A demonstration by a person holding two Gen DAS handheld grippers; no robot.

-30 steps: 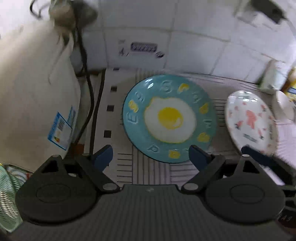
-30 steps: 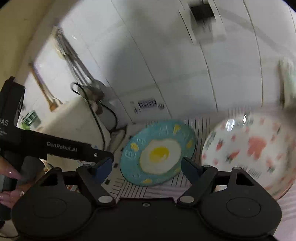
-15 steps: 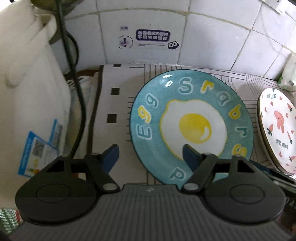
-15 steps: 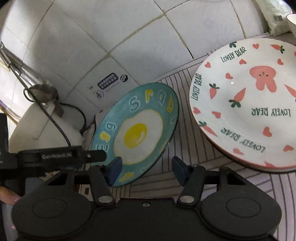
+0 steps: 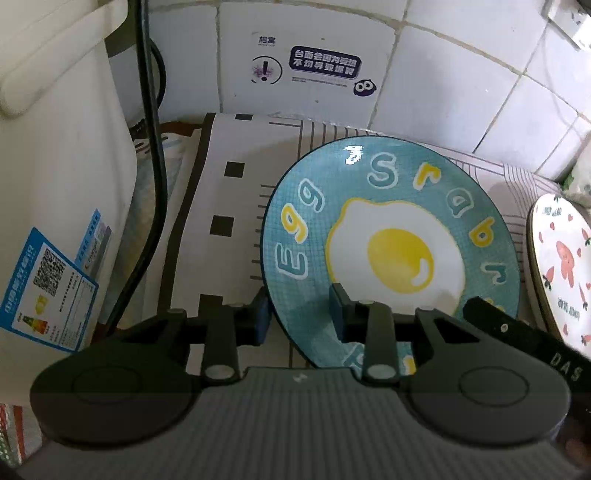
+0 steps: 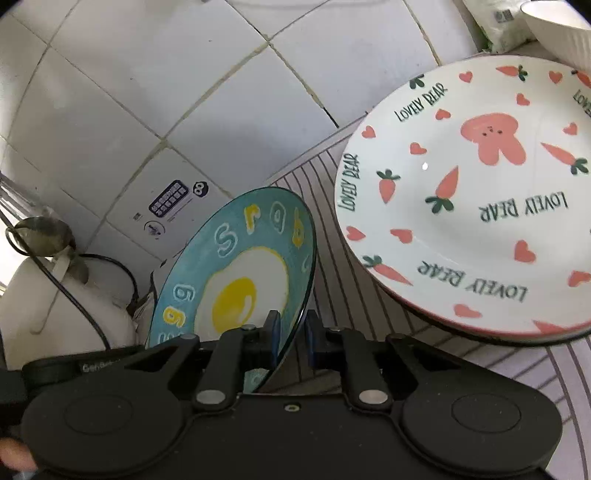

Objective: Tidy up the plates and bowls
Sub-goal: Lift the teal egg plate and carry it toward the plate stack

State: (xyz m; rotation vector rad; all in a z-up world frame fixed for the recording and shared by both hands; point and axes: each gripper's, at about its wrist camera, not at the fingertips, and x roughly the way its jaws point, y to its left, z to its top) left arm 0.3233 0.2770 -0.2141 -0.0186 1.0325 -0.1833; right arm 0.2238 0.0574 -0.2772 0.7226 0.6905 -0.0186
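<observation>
A blue plate [image 5: 388,229] with a fried-egg picture lies on a striped mat [image 5: 229,192]. My left gripper [image 5: 300,314] straddles its near left rim. Its jaws are closing, one pad against the outer edge and the other on the inner face. My right gripper [image 6: 291,339] is shut on the plate's [image 6: 236,273] near right rim, which runs edge-on between the pads. The right gripper's body [image 5: 517,332] shows in the left wrist view. To the right, a white plate [image 6: 461,206] with a pink bunny and carrots rests on another plate.
A white container [image 5: 55,166] with a blue label and a black cable [image 5: 151,147] stand close on the left. The tiled wall [image 5: 443,74] rises just behind the mat. A white ribbed bowl [image 6: 561,29] and a white bag [image 6: 495,26] sit beyond the bunny plate.
Both grippers came down to the blue plate and their jaws closed from wide open onto its near rim. The right gripper rolled as it descended.
</observation>
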